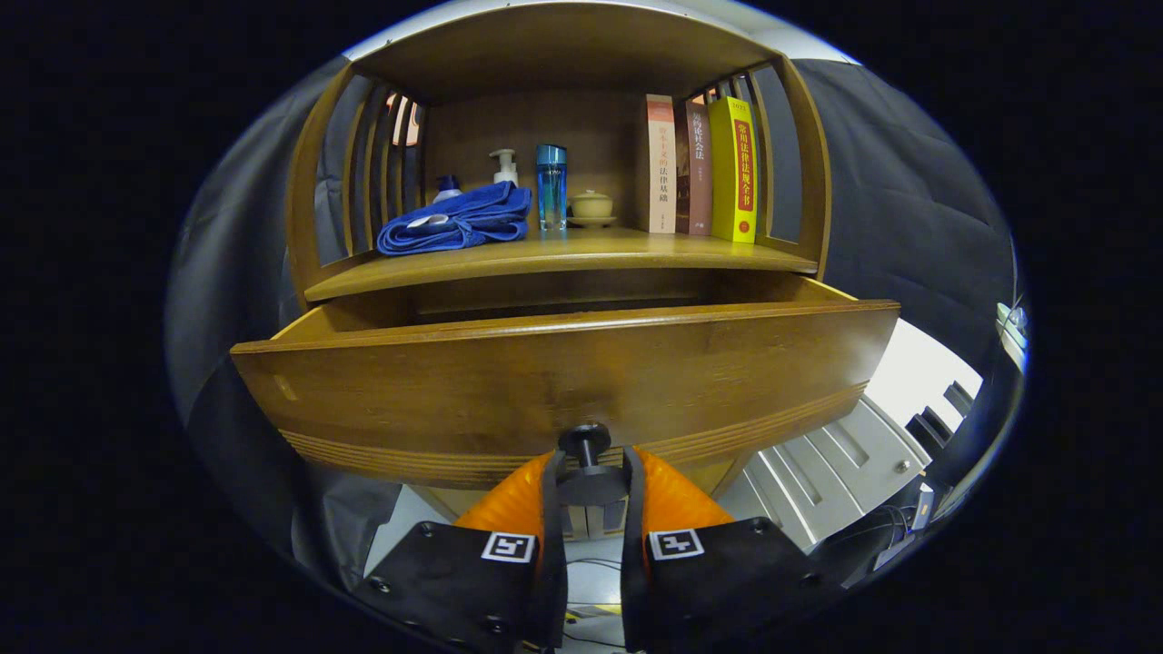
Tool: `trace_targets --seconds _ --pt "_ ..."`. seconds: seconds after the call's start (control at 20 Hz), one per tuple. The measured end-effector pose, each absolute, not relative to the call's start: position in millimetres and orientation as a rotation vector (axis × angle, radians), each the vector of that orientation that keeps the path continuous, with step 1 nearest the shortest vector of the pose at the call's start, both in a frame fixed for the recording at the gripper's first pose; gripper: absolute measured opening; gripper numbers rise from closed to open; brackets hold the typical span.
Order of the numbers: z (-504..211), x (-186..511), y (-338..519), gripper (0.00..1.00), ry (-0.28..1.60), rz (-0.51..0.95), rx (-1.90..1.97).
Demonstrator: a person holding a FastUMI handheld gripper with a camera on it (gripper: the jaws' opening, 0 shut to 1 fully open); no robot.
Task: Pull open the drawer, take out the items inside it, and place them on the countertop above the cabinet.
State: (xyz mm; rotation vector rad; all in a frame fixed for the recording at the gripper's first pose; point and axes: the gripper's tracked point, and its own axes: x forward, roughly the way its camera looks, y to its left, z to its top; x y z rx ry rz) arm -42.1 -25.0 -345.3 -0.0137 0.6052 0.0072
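Both fingers of my gripper (591, 481) clamp the round knob (589, 463) low on the drawer (563, 381), pulled partway out beneath the countertop (563, 254); solid wood, probably heavy, so pull straight.

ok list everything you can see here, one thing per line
cabinet: 1, brown wood, ahead of the gripper, slatted sides
countertop: 1, brown wood, above the drawer
drawer: 1, brown wood, pulled partly open; inside hidden by its front
drawer knob: 1, dark, between the fingers
towel: 1, blue, folded, on the countertop's left part
pump bottle: 1, white, behind the towel
small bottle: 1, blue cap, behind the towel, partly hidden
tall bottle: 1, clear blue, right of the towel
lidded cup on saucer: 1, cream, right of the tall bottle
books: 3, pale, dark red, yellow, upright on the right
white cabinet: 1, below right of the drawer
gripper: 1, both fingers closed on the knob
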Motion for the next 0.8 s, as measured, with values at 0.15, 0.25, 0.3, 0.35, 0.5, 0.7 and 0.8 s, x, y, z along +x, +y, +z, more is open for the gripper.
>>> trace_targets --seconds 0.15,0.25,0.3,0.35,0.5,0.7,0.8 --pt "-343.5 -57.7 -27.3 0.32 0.616 0.006 -0.005" --pt "-341.8 -66.4 -28.9 0.32 0.617 0.010 -0.009" --pt "-341.7 -69.2 -29.9 0.32 0.617 0.010 -0.010" --pt "-341.8 -72.2 -30.2 0.32 0.621 0.010 -0.006" --pt "-340.2 -79.2 -31.4 0.32 0.626 0.010 -0.007" --pt "-340.0 -87.0 -32.6 0.32 0.630 0.011 -0.016" --pt "-339.6 -91.3 -35.1 0.32 0.631 0.011 -0.022"
